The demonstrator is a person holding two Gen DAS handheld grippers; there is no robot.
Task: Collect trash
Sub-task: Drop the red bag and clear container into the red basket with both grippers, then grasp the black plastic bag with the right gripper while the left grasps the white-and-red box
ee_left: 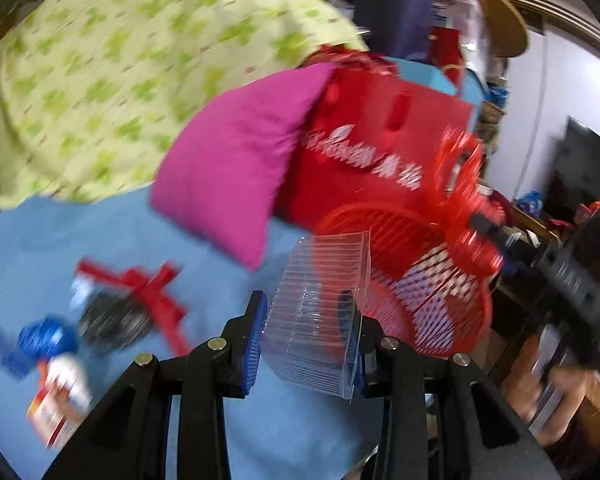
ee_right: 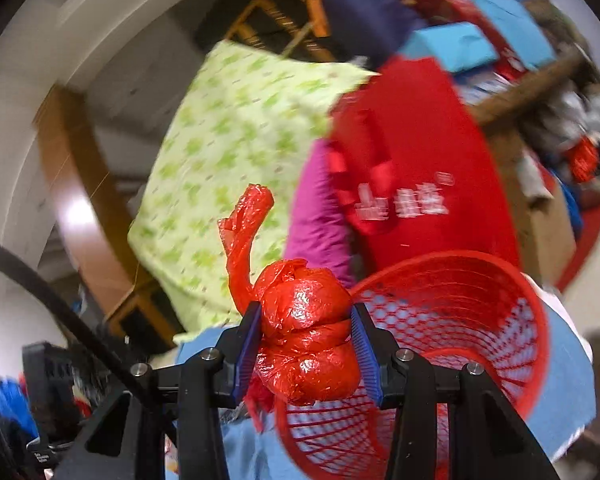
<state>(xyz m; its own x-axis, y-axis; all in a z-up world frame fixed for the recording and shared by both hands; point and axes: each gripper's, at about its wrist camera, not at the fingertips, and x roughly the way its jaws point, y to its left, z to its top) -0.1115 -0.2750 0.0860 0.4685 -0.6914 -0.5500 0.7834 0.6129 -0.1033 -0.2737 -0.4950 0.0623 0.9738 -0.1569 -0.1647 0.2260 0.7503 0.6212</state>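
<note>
My left gripper (ee_left: 308, 340) is shut on a clear ribbed plastic container (ee_left: 320, 304), held above the blue sheet. Just beyond it to the right stands a red mesh basket (ee_left: 440, 300). In the left wrist view my right gripper (ee_left: 480, 220) shows blurred over the basket rim with something red in it. The right wrist view shows my right gripper (ee_right: 306, 336) shut on a knotted red plastic bag (ee_right: 304, 328), its twisted tail pointing up. The red mesh basket (ee_right: 480, 320) lies open just right of and below the bag.
A magenta pillow (ee_left: 236, 176), a red carton with white lettering (ee_left: 372, 152) and a green-patterned quilt (ee_left: 120, 72) lie behind the basket. A red strip (ee_left: 156, 292), a dark object (ee_left: 108, 316) and a blue-capped bottle (ee_left: 56, 360) rest on the blue sheet (ee_left: 100, 240).
</note>
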